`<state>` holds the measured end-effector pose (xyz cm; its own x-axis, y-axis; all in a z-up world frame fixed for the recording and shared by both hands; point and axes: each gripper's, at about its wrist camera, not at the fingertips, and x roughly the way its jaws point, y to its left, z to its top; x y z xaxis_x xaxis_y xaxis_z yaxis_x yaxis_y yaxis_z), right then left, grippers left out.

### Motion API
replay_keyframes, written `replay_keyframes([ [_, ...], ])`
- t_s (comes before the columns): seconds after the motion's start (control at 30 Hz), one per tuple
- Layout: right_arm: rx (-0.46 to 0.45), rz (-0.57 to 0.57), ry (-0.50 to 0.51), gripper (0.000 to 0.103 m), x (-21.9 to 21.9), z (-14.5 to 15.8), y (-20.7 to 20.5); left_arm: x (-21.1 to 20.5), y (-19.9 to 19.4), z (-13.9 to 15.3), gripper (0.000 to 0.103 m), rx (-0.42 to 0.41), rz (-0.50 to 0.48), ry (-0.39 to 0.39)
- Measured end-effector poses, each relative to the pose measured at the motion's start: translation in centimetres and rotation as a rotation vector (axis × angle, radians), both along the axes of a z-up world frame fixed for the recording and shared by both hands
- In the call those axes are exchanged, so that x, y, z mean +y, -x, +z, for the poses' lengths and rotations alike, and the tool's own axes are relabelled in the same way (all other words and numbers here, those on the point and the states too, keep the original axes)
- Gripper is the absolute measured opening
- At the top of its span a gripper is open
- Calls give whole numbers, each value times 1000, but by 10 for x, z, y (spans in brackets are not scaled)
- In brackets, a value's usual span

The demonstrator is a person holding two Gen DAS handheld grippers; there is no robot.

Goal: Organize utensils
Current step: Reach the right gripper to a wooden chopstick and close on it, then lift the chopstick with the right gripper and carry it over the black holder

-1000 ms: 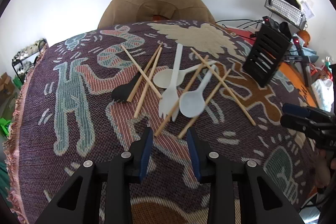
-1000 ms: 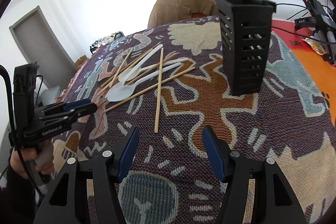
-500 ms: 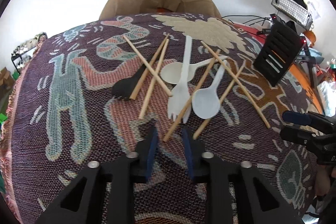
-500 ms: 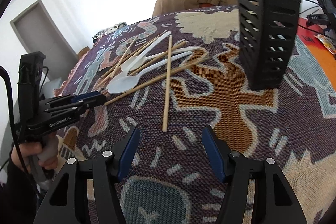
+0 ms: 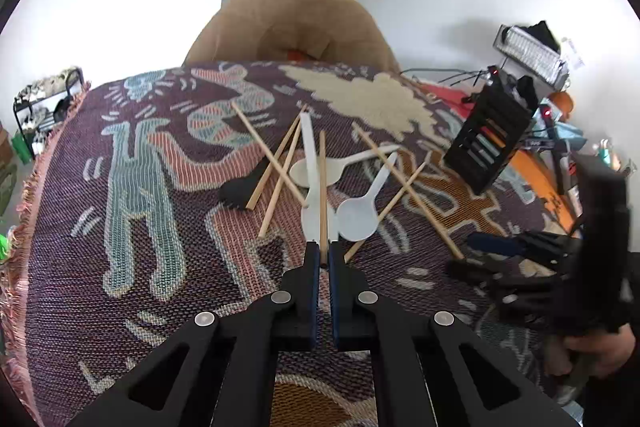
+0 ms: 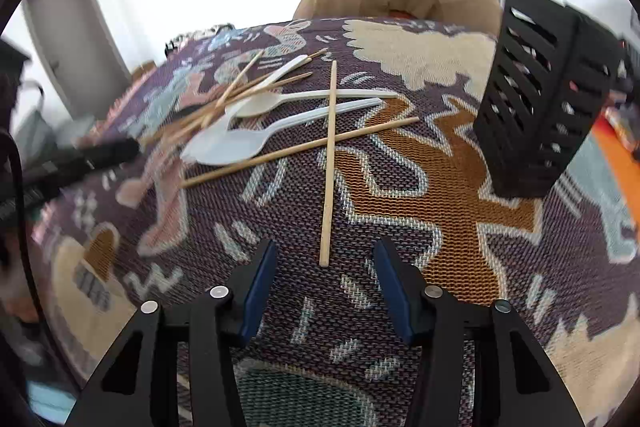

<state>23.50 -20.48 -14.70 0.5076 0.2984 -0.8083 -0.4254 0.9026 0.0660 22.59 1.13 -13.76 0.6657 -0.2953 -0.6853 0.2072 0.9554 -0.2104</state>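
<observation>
Wooden chopsticks, white plastic spoons and a white fork lie in a loose pile on the patterned cloth. My left gripper is shut on the near end of one chopstick, which points away over the fork. A black slotted utensil holder stands to the right; it also shows in the right wrist view. My right gripper is open, its jaws on either side of the near end of another chopstick, not touching it. The left gripper shows blurred at the left there.
A black spatula-like utensil lies at the left of the pile. A brown chair stands behind the table. Cables, a lamp panel and clutter sit beyond the holder. The cloth's fringed edge marks the table's left side.
My left gripper moved forward and closed on a chopstick, which now points straight ahead. My right gripper moved forward so a chopstick's end lies between its open jaws.
</observation>
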Motion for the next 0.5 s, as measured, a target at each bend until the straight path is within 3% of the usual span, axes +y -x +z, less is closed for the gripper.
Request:
replay_keyframes([
  [0.1, 12, 15, -12, 7, -3, 2, 0, 3, 5, 8, 4, -24, 5, 15],
  [0.5, -8, -14, -232, 7, -47, 46, 16, 5, 18, 41, 4, -134, 22, 32],
])
